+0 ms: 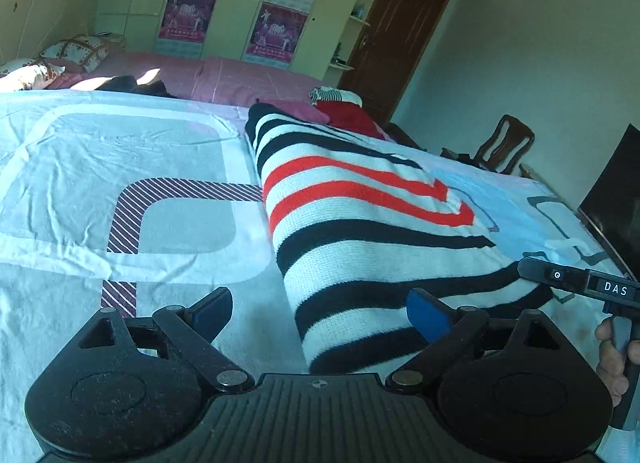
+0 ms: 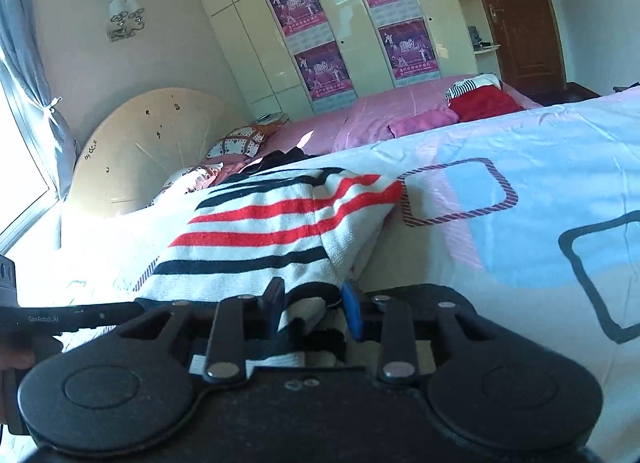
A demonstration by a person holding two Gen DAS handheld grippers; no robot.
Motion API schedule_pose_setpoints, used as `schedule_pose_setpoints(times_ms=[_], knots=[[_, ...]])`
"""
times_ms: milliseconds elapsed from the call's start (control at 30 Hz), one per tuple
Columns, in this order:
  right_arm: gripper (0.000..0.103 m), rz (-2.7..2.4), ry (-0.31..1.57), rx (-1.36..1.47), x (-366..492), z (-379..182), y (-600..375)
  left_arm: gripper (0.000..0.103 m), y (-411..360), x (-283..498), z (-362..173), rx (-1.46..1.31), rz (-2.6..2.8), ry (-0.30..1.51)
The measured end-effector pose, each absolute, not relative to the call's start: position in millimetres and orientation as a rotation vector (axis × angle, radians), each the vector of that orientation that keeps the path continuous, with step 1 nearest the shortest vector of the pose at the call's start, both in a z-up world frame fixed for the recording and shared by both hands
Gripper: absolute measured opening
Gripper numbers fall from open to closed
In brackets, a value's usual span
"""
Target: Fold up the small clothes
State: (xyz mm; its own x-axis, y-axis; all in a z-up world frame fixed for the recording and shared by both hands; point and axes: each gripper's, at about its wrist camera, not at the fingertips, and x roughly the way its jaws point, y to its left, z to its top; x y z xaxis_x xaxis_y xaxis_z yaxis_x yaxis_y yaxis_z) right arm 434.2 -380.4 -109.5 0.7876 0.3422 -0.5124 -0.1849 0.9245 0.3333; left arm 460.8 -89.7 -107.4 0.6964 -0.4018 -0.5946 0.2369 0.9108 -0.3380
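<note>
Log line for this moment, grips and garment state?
left gripper: open, empty | right gripper: shut on striped sweater | sweater: partly folded on bedsheet

The striped sweater [image 1: 372, 231] is a knitted piece, white with black bands and two red bands in the middle. It lies flat on the bed, folded along its left side into a long straight edge that runs away from the left gripper [image 1: 320, 313]. Its near end lies between the wide-apart fingers of that gripper, closer to the right finger. In the right wrist view, the sweater [image 2: 264, 235] rises in front of the right gripper [image 2: 314, 303], and its black-and-white hem is pinched between the two fingers, lifted off the bed.
</note>
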Motion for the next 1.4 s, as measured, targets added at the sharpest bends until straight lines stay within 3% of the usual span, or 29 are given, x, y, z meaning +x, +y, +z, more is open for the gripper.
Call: schedule_pose_setpoints(times_ms=[167,400,667,733,1000,1400], knots=[[0.033,0.254,0.768,0.207,430.9,-135.8,-365.8,0.094,-95.1,454.8,-122.5,-0.203,-0.339,0.774],[0.042,0.237,0.766,0.3,430.3,-140.4,-372.9,0.094,-95.5,452.6,-121.2,-0.182,-0.328,0.77],[0.042,0.263,0.745,0.432,430.6,-126.5,-386.1,0.094,-84.0,450.6,-112.4,-0.274,-0.367,0.769],[0.045,0.254,0.734,0.523,433.8,-127.9,-398.7,0.094,-72.9,455.7,-112.1,-0.366,-0.409,0.765],[0.074,0.317,0.763,0.842,475.7,-147.9,-445.8,0.09,-50.1,513.9,-120.9,-0.541,-0.517,0.844],[0.078,0.467,0.884,0.767,530.4,-154.6,-432.8,0.09,-78.2,567.0,-134.6,-0.558,-0.575,0.905]])
